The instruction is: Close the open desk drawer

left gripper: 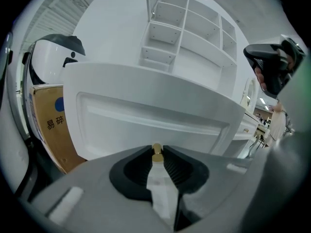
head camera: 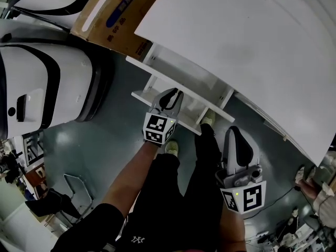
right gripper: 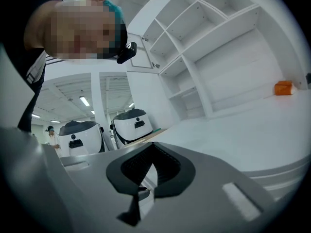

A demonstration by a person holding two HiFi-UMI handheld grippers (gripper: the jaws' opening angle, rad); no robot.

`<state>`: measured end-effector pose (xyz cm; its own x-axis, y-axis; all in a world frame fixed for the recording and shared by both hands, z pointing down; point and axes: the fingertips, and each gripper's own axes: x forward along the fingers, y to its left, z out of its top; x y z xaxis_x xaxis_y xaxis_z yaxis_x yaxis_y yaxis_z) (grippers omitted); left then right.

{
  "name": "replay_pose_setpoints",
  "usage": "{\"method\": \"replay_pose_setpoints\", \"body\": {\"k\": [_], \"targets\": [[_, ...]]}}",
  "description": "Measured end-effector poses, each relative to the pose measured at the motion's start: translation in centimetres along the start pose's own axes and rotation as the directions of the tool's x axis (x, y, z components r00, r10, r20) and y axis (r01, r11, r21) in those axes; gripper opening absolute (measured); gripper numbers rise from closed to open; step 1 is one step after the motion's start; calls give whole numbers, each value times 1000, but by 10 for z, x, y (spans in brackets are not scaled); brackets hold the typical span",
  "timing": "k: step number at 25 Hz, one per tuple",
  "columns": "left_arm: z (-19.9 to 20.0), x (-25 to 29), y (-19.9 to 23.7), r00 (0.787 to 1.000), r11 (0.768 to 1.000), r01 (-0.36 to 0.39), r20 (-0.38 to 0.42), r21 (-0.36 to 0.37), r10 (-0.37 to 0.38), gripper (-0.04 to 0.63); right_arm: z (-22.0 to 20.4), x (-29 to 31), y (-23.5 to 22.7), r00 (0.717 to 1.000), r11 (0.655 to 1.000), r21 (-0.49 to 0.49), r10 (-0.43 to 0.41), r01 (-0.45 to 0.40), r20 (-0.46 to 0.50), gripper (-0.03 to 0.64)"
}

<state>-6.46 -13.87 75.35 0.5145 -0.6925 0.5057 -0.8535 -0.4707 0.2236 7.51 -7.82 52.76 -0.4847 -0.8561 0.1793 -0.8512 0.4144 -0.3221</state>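
Task not done: white desk drawer [head camera: 148, 86] pulled well out from under white table [head camera: 236, 30]. Grip set: left claw [head camera: 173, 96] clamped shut on small brass knob [left gripper: 157, 150] at centre of drawer front, so prob. ready for push-in; whole closing travel left. Idle: right claw [right gripper: 152, 154] together, empty, beside leg, well apart from drawer. Drawer interior: nothing visible, part hidden by left claw. White cubby shelves [right gripper: 214, 47] on table look empty; small orange obj [right gripper: 283, 88] on table top.
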Motion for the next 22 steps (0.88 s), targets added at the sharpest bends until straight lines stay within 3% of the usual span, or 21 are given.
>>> {"method": "replay_pose_setpoints", "body": {"k": [22], "targets": [[43, 71, 5, 1000, 1000, 1, 28, 26, -1, 75, 14, 16, -60, 1000, 999, 33, -11, 11, 8, 23]]}}
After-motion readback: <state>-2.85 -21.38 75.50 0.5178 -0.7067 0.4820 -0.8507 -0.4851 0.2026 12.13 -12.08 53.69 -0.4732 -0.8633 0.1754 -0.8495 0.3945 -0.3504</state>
